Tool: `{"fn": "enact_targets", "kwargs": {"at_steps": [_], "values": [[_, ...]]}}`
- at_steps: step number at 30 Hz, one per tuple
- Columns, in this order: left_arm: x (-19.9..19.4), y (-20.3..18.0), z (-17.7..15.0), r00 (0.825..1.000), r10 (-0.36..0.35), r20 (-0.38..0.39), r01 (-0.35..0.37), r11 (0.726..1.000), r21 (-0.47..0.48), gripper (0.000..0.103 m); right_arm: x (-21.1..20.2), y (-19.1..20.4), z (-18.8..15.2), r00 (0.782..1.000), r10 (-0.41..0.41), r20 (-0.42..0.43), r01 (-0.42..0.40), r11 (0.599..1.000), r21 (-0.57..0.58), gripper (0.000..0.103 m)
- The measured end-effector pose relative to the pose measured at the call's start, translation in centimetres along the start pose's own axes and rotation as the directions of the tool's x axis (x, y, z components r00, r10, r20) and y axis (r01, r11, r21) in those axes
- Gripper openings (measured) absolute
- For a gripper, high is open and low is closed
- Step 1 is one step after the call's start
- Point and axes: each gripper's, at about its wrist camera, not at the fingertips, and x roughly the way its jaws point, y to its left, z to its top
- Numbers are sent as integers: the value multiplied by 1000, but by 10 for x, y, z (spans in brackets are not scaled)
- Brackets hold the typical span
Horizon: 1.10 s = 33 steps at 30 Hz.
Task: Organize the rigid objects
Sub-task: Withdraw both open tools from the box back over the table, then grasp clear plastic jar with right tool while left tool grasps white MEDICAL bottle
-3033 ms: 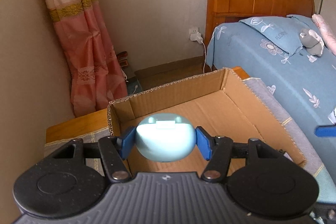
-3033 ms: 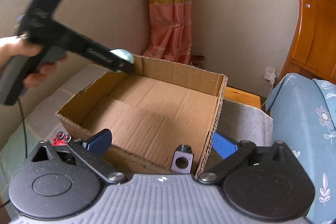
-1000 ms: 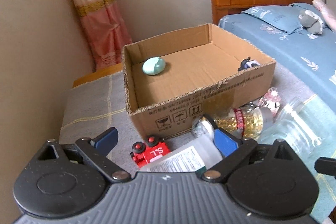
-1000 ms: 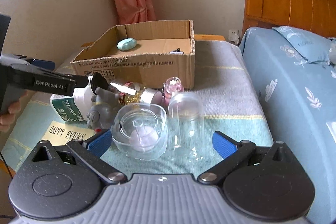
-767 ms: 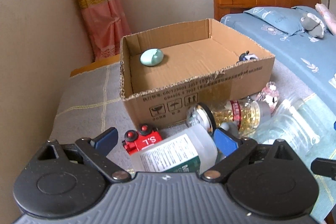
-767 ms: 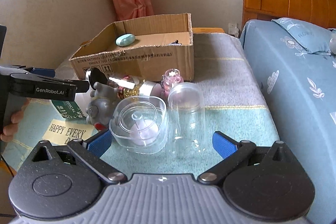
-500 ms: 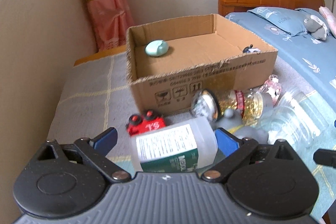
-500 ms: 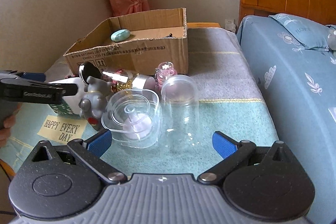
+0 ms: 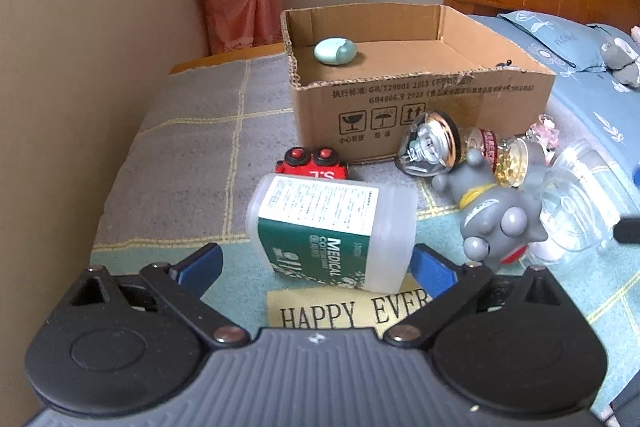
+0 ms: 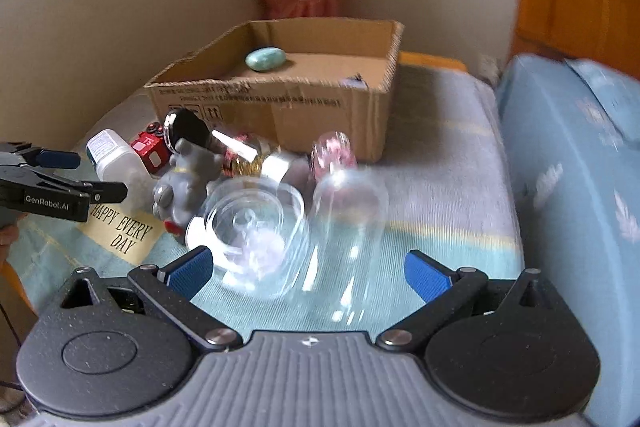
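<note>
Now, by label:

Left gripper [image 9: 314, 265]: spread wide, holding nothing. Blue pads sit on either side of the bottle's near end, not touching it.

Bottle [image 9: 332, 229]: white plastic, green "MEDICAL" label, lying on its side just ahead of the left gripper, between its fingers. Base points toward the tool; the cap end is hidden.

Bottle handling: likely stiff-walled and light unless full; contents cannot be seen. Smooth plastic may slip, and the body may roll. Best hold is probably across the labelled body, mid-length, squeezing its flatter sides.

Box [image 9: 420, 115]: cardboard, open-topped, straight ahead beyond the bottle. A pale green oval case [image 9: 334, 51] lies in its far left corner.

Red toy [image 9: 310, 165]: just behind the bottle, between it and the box.

Grey figure [image 9: 496, 211]: ahead and to the right of the left gripper, leaning against a clear bottle with gold filling [image 9: 472, 153].

Right gripper [image 10: 308, 273]: also wide and empty; its view is blurred.

Clear dish [image 10: 256, 227]: just ahead of the right gripper's left pad. A clear dome [image 10: 348, 211] stands beside it, ahead of centre.

Glassware handling: looks hard, slick and possibly fragile; a gentle grip across the walls would suit.

Task progress: judged early, as most items remain outside the box.
</note>
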Motion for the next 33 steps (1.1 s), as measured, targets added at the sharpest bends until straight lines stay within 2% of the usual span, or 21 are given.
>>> {"fn": "enact_targets", "kwargs": {"at_steps": [4, 6, 9, 12, 16, 25, 29, 33], "values": [[2, 1, 1, 1000, -9, -4, 9, 999, -32, 100, 14, -10, 25, 998, 62, -14, -63, 994, -94, 103], [5, 1, 2, 1000, -5, -8, 4, 999, -41, 100, 26, -16, 38, 993, 110, -42, -115, 986, -120, 103], [7, 0, 1, 1000, 10, -10, -11, 999, -41, 100, 43, -16, 50, 987, 138, -81, -150, 975, -166, 103], [8, -1, 1, 1000, 3, -13, -4, 999, -44, 100, 57, -14, 55, 982, 147, -116, -169, 963, -209, 103], [8, -1, -1, 1000, -1, -17, 0, 999, -40, 100, 64, -16, 54, 962, 203, -180, -237, 952, -192, 103], [0, 3, -5, 1000, -22, 7, 22, 999, -25, 100, 35, -11, 26, 951, 183, -249, -220, 966, -133, 103], [-2, 4, -8, 999, -37, 11, 37, 999, -16, 100, 21, 6, 7, 948, 149, -283, -188, 975, -115, 103], [1, 4, -12, 998, -57, 4, 57, 998, -4, 100, 14, 33, -13, 954, 91, -287, -140, 978, -156, 103]]}}
